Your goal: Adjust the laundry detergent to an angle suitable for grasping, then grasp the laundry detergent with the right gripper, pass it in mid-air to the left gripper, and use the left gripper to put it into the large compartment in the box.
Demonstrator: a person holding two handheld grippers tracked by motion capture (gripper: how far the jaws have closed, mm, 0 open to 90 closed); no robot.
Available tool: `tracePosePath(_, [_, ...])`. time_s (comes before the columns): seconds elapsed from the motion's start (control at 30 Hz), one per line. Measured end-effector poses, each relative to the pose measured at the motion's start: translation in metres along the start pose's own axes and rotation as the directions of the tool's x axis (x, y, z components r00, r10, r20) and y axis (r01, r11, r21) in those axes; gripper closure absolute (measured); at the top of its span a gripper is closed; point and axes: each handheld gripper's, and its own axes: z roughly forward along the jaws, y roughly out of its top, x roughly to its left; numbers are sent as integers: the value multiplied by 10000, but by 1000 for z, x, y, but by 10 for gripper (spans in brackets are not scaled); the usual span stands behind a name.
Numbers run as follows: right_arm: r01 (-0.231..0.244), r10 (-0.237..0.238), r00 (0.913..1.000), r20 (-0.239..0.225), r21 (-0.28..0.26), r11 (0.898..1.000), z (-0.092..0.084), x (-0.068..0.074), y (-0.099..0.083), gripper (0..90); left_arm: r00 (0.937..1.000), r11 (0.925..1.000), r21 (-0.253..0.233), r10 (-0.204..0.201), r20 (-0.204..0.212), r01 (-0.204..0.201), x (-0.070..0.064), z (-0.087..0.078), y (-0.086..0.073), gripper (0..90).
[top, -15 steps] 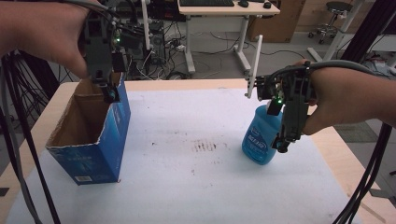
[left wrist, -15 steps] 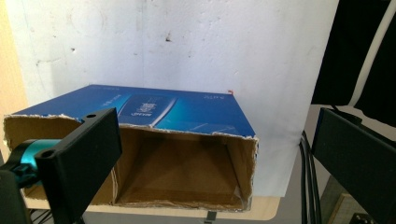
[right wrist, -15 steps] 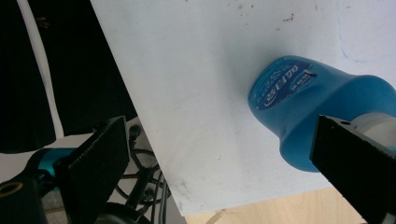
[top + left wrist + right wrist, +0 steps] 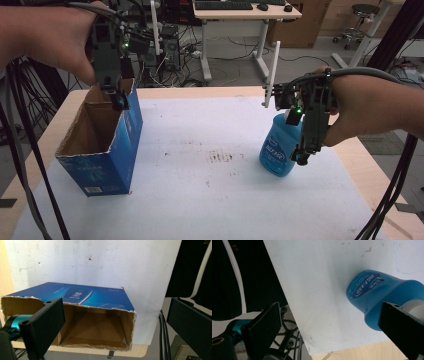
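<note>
An open blue cardboard box [image 4: 110, 150] stands at the left of the table, its brown inside empty as far as I can see. My left gripper [image 4: 117, 101] hovers over the box's far rim, open, with nothing between its jaws. In the left gripper view the box [image 4: 95, 297] lies below the wide-apart jaws of my left gripper [image 4: 115, 325]. A blue bottle [image 4: 276, 152] stands at the right. My right gripper [image 4: 303, 156] is open just beside it. In the right gripper view the bottle [image 4: 374, 292] sits by the right jaw of that gripper [image 4: 332, 327], not pinched.
A white sheet [image 4: 210, 195] covers the wooden table [image 4: 200, 92]; its right edge runs close to the bottle. Stains mark the sheet's middle [image 4: 220, 157]. Behind the table are desks, cables and an office chair [image 4: 357, 20].
</note>
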Motion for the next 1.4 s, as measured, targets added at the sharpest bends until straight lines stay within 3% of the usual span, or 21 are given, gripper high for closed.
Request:
tracePosePath(0.93, [27,-25,9999,113,-104,9999,-2,6,-1,41,9999,9998,177,2,-166,1,-7,1,-3,17])
tracePosePath(1.23, [-179,192,9995,261,-480,9987,-1,10,-12,41,9998,9999,136,-25,-181,27,-9,2,0,17])
tracePosePath(1.4, [-389,428,9985,335,-1110,9931,-2,14,-25,41,9998,9999,103,15,-204,-13,-10,1,2,17])
